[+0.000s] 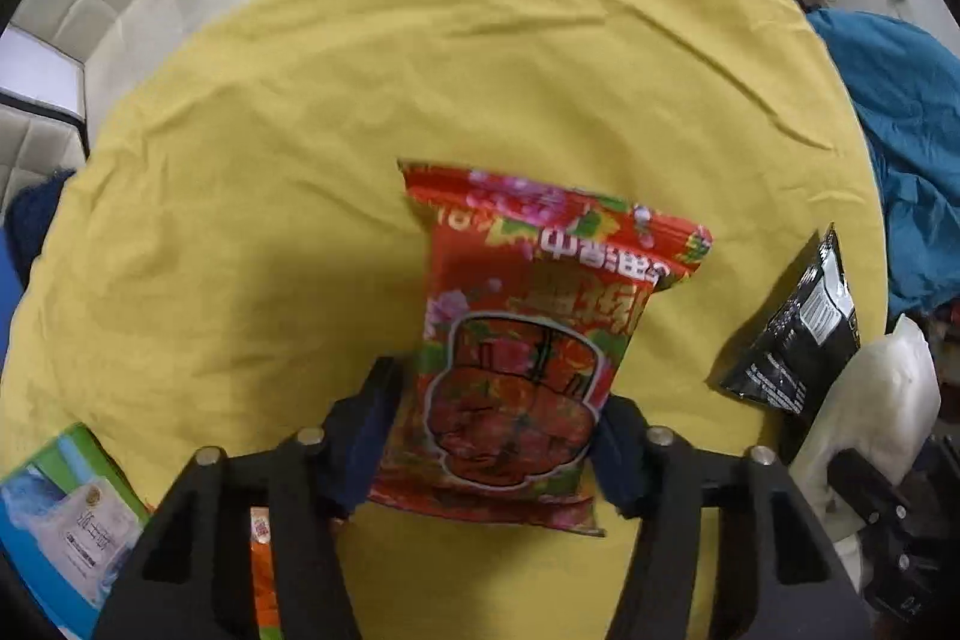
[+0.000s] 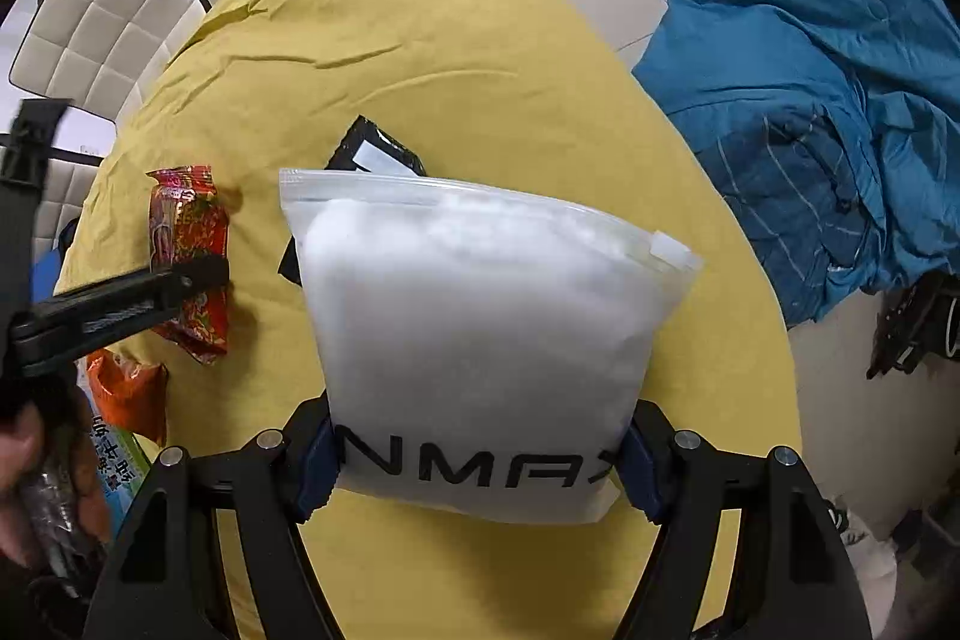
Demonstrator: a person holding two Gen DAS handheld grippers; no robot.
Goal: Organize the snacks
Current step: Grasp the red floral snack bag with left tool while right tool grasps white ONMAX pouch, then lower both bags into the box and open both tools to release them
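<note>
A red flowered snack packet (image 1: 522,340) sits between the fingers of my left gripper (image 1: 492,436), which is shut on it above the yellow cloth. The same red packet (image 2: 192,268) and the left gripper's finger (image 2: 132,298) show at the left of the right wrist view. My right gripper (image 2: 480,466) is shut on the lower end of a white frosted zip bag (image 2: 474,334) printed with black letters. A black snack pouch (image 1: 792,334) lies at the right of the table; in the right wrist view the black pouch (image 2: 378,148) is mostly hidden behind the zip bag.
The table is covered by a wrinkled yellow cloth (image 1: 420,70). A green and blue box (image 1: 66,514) and an orange packet (image 2: 132,394) lie at the near left. A white padded chair (image 2: 102,28) stands far left; blue fabric (image 2: 828,88) is piled to the right. A hand (image 2: 30,466) shows at the left edge.
</note>
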